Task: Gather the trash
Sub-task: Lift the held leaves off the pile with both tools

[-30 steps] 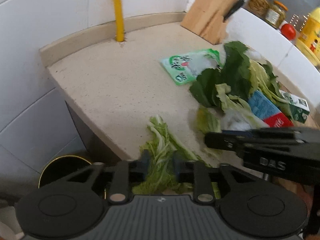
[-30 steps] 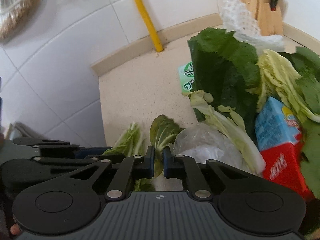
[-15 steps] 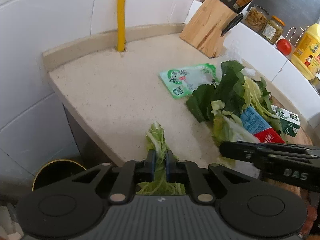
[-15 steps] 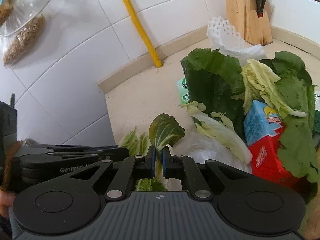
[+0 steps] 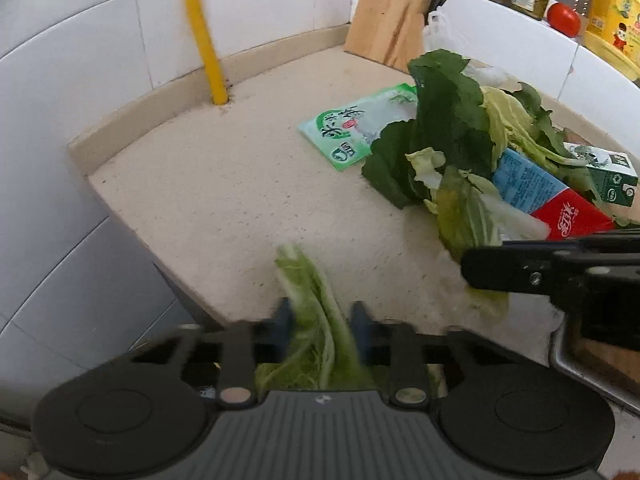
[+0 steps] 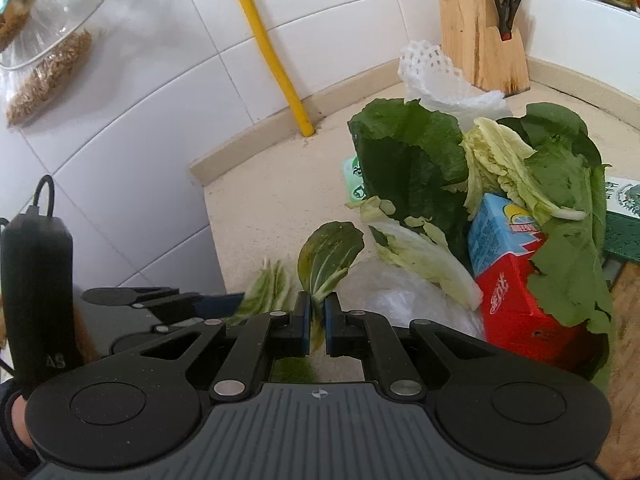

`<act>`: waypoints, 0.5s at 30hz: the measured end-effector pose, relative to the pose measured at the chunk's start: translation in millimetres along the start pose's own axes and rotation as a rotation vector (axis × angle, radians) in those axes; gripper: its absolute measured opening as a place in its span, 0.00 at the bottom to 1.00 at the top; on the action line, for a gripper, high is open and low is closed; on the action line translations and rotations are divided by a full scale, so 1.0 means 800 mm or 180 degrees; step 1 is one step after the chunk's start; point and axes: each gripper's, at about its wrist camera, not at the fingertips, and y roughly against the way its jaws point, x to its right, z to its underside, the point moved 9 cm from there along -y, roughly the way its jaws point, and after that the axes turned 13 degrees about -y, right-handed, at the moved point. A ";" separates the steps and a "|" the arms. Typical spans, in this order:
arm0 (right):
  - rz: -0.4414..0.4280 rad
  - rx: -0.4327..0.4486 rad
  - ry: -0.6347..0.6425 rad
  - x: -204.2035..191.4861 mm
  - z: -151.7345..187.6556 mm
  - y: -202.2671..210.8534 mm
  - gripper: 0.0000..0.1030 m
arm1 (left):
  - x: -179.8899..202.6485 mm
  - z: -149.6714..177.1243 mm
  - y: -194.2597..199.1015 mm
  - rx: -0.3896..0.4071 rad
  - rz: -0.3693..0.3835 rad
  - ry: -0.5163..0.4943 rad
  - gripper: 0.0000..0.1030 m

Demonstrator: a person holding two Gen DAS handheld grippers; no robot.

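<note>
1. Two hand-held grippers are working at the near edge of a beige speckled stone surface [image 5: 224,184], each one with a scrap of vegetable between its jaws.
2. The left hand-held gripper [image 5: 320,326] is opening its jaws, and a pale green cabbage leaf [image 5: 316,312] is lying between them; its white stalk end is pointing away from the hand-held gripper, over the surface edge. The pads are standing slightly clear of the leaf.
3. The right hand-held gripper [image 6: 317,320] is pinching the stem of a small dark green bok choy leaf [image 6: 330,254], jaws nearly closed, and the leaf blade is standing up just ahead of the fingertips.
4. Ahead and to the right of both hand-held grippers a heap of trash is sitting on the surface: large dark green leaves [image 6: 408,160], a blue and red drink carton [image 6: 508,256], a crumpled clear plastic bag [image 6: 404,300], and a white foam fruit net [image 6: 430,70].
5. A green and white flat plastic packet [image 5: 356,130] is lying ahead of the left hand-held gripper, beside the heap.
6. Farther ahead a wooden knife block [image 6: 478,28] and a yellow pipe [image 5: 202,36] are standing against the white tiled wall [image 5: 100,60].
</note>
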 end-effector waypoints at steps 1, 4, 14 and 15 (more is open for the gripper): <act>-0.0008 0.0004 -0.0002 0.000 -0.001 0.001 0.09 | -0.005 0.002 0.002 -0.0016 0.0044 0.0061 0.12; -0.0035 0.0012 0.0010 -0.003 -0.002 0.003 0.09 | -0.018 0.006 0.012 -0.0033 0.0054 0.0165 0.10; -0.0179 -0.0046 0.0182 -0.046 0.005 -0.012 0.09 | -0.067 0.026 0.048 0.0122 -0.0085 0.0468 0.07; -0.0205 -0.0059 0.0196 -0.052 0.006 -0.015 0.09 | -0.076 0.031 0.052 0.0128 -0.0116 0.0513 0.07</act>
